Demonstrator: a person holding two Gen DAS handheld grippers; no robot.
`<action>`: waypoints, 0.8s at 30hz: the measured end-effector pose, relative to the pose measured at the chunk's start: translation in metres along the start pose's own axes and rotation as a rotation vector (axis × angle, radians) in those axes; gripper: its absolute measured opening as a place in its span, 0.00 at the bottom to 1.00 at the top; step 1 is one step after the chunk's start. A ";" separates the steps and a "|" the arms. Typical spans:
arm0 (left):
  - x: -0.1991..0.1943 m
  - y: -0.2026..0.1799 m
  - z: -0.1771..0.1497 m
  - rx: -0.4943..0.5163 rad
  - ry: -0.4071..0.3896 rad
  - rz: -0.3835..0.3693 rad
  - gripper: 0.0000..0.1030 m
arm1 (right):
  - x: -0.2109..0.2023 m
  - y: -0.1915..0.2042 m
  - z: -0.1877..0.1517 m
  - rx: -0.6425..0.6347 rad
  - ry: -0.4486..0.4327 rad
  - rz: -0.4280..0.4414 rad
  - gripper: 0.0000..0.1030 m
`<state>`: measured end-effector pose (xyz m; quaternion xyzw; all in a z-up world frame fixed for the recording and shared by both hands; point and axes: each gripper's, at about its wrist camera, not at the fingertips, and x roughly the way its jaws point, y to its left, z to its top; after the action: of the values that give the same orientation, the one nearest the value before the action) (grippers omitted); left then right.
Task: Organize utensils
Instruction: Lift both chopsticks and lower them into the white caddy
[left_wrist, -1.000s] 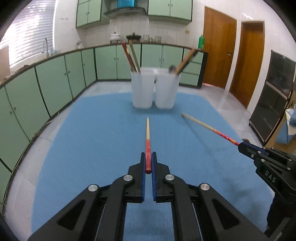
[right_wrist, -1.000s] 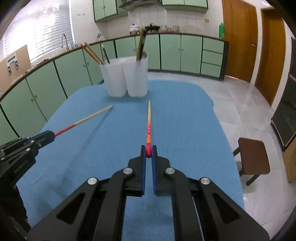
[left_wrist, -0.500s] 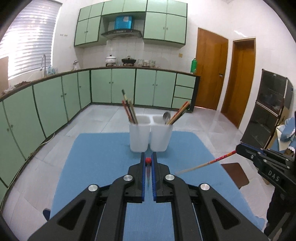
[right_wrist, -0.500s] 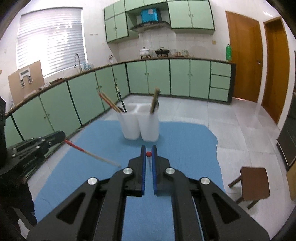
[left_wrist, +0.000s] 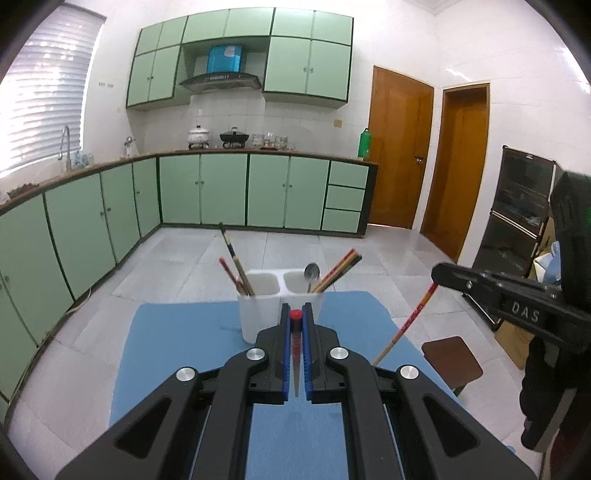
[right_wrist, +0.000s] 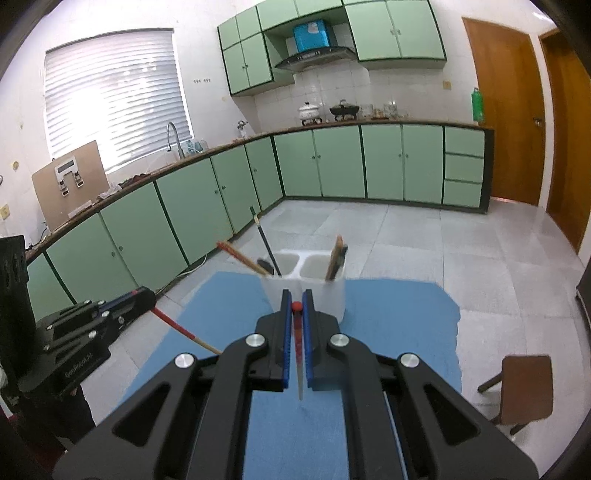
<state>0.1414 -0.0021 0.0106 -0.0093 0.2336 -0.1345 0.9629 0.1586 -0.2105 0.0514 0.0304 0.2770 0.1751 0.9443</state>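
Left black two-finger gripper (left_wrist: 296, 314) raised above the blue mat (left_wrist: 177, 332), closed on a red-ended wooden chopstick (left_wrist: 296, 343) hanging tip-down. Right black two-finger gripper (right_wrist: 296, 305) likewise clamps a second red-ended chopstick (right_wrist: 298, 354). Both face the white twin-compartment utensil holder (left_wrist: 258, 306), which holds chopsticks and a metal spoon (left_wrist: 311, 274)

Both chopsticks (left_wrist: 295, 334) (right_wrist: 297, 347) now lifted, tips hanging down.
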 end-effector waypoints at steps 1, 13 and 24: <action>0.000 0.000 0.004 0.005 -0.008 0.000 0.05 | -0.001 0.001 0.007 -0.010 -0.012 -0.001 0.05; 0.009 0.004 0.076 0.036 -0.162 0.035 0.05 | 0.012 0.004 0.094 -0.064 -0.186 -0.030 0.05; 0.080 0.016 0.099 0.046 -0.148 0.070 0.05 | 0.087 -0.019 0.127 -0.032 -0.210 -0.055 0.05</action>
<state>0.2592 -0.0121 0.0620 0.0112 0.1589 -0.1049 0.9816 0.3007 -0.1934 0.1108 0.0260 0.1744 0.1491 0.9730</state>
